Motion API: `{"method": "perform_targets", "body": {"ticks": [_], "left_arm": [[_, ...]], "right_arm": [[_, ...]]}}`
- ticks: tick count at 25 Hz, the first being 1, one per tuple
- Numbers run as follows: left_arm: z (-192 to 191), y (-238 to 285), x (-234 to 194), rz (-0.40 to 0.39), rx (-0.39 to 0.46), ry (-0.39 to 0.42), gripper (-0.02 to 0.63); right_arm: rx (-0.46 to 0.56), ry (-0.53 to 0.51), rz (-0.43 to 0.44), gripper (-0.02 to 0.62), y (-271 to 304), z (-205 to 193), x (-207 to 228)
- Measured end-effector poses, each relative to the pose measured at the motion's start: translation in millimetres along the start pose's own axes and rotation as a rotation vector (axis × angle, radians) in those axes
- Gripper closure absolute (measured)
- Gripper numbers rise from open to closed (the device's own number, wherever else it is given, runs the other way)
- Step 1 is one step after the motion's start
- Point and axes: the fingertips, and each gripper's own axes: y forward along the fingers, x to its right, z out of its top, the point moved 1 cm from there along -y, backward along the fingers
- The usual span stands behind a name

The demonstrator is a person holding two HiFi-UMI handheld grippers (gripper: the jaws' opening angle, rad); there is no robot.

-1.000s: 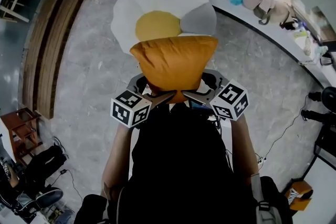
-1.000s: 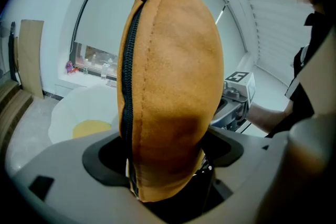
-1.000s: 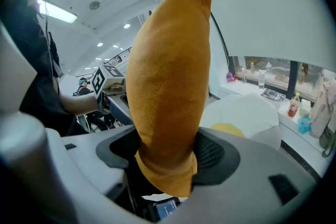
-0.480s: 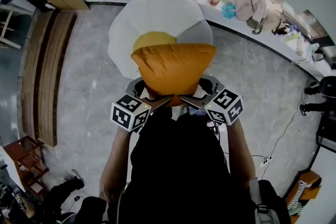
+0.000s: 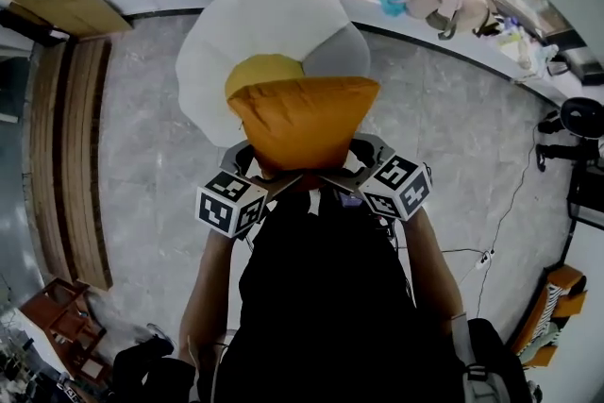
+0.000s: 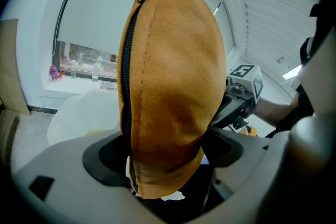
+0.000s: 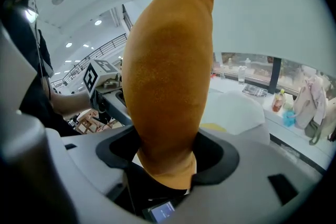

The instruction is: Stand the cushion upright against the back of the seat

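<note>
An orange cushion [image 5: 302,120] hangs in the air in front of me, held by its two near corners. My left gripper [image 5: 269,176] is shut on the left corner, where the cushion [image 6: 170,97] with its dark zipper seam fills the left gripper view. My right gripper [image 5: 342,176] is shut on the right corner, and the cushion [image 7: 168,86] rises between its jaws. Beyond it on the floor stands the white round seat [image 5: 269,38] with a yellow centre [image 5: 260,71]. The cushion overlaps the seat's near part in the head view.
A white counter [image 5: 453,24] curves along the far wall with bottles, bags and a magazine on it. A wooden bench [image 5: 66,156] stands at the left on the grey floor. Cables [image 5: 510,222] and an orange crate [image 5: 552,311] are at the right.
Both grippers with the cushion have moved toward the white seat, which now sits nearer. The grip on the two corners is unchanged.
</note>
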Motion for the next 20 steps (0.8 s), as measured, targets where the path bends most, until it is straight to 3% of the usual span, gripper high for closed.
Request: {"method": "perform_targets", "body": {"ticks": [10, 20], "left_arm": [[11, 26, -14, 0.045, -0.044, -0.044, 0.176], [59, 91, -28, 0.124, -0.109, -0.128, 0.176]], "right_arm": [[-0.052, -0.004, 0.024, 0.275, 5, 3, 34], [-0.089, -0.002, 0.074, 0.278, -9, 19, 119]]}}
